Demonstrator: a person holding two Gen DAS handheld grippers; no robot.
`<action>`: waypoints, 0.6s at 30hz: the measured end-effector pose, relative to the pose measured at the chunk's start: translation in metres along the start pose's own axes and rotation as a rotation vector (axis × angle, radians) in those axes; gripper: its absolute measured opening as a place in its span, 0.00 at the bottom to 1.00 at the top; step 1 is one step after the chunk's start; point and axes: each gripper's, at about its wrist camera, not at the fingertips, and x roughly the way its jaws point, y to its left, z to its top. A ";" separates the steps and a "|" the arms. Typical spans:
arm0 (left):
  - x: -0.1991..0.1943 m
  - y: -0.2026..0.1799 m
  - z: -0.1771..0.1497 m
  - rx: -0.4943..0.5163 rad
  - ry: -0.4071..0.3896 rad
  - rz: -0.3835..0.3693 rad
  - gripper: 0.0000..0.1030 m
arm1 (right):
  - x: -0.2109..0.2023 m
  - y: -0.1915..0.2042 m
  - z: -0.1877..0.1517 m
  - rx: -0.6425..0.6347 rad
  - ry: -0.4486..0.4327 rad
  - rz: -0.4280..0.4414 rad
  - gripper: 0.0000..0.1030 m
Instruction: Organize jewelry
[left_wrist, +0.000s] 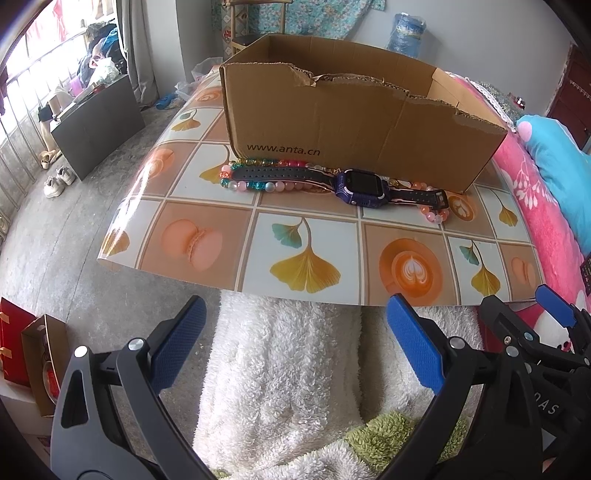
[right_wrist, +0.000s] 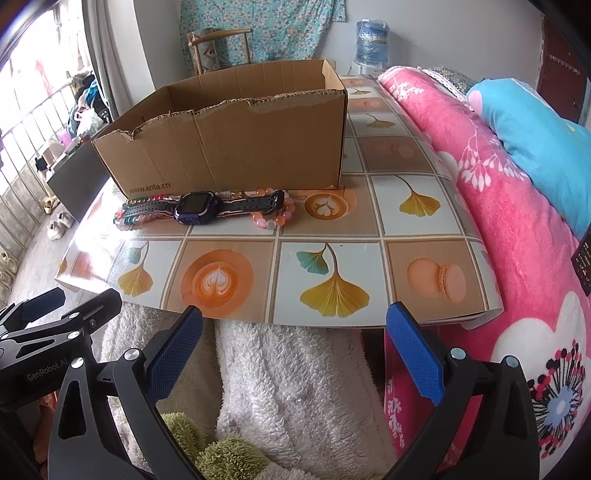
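A purple smartwatch with a dark strap lies on the patterned mat, just in front of an open cardboard box. Its strap rests across a multicoloured bead bracelet on the left and a pink bead bracelet on the right. My left gripper and my right gripper are both open and hold nothing. They hang side by side over a white fluffy towel, short of the mat's near edge.
The mat lies on a bed with a pink floral blanket and a blue pillow on the right. The floor, shoes and a dark board are to the left. A red box sits low left.
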 end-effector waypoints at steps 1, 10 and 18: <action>0.000 0.000 0.000 0.000 0.000 0.000 0.92 | 0.000 0.000 0.000 -0.001 -0.001 -0.001 0.94; -0.001 0.001 0.001 0.000 -0.001 0.000 0.92 | 0.000 0.001 0.001 -0.004 -0.001 -0.002 0.94; -0.001 0.001 0.001 -0.002 0.000 -0.002 0.92 | 0.000 0.002 0.000 -0.004 -0.001 -0.002 0.94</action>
